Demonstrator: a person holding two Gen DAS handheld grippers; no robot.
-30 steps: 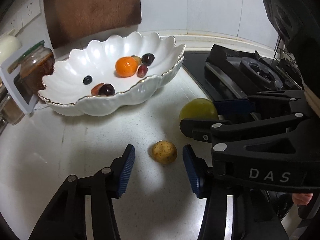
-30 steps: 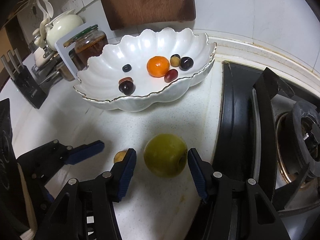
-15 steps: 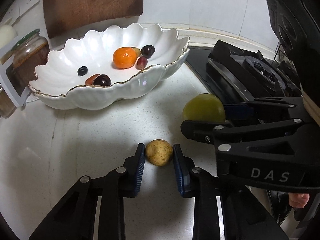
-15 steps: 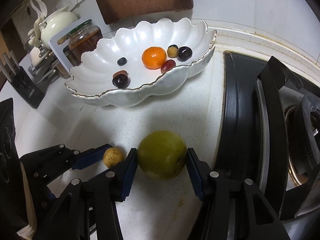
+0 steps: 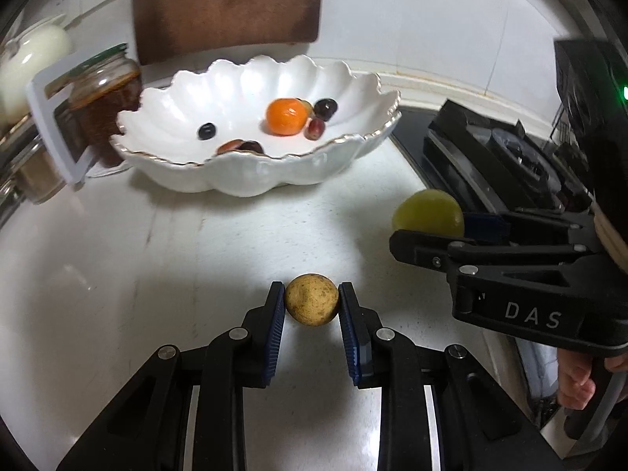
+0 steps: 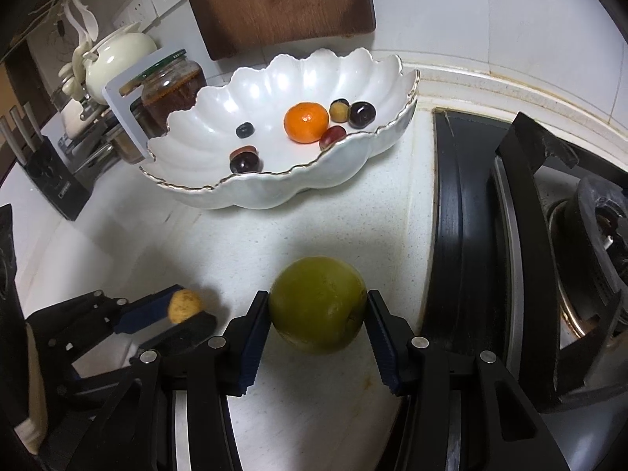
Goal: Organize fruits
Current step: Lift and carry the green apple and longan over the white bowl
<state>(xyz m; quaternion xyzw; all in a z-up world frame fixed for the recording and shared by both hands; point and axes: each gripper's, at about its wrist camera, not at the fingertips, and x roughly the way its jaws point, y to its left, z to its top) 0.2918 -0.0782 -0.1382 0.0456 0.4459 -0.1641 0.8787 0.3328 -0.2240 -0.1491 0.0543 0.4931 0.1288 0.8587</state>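
The left gripper (image 5: 312, 306) pinches a small round yellow-brown fruit (image 5: 311, 299) between its blue pads, just above the white speckled bench (image 5: 196, 259). Beside it, the right gripper (image 6: 318, 314) clamps a large round green fruit (image 6: 317, 310) on both sides, close to the black gas stove (image 6: 510, 235). Behind them sits a white scalloped bowl with a gold rim (image 6: 274, 192), holding an orange mandarin (image 6: 306, 122) and several dark grapes (image 6: 362, 114).
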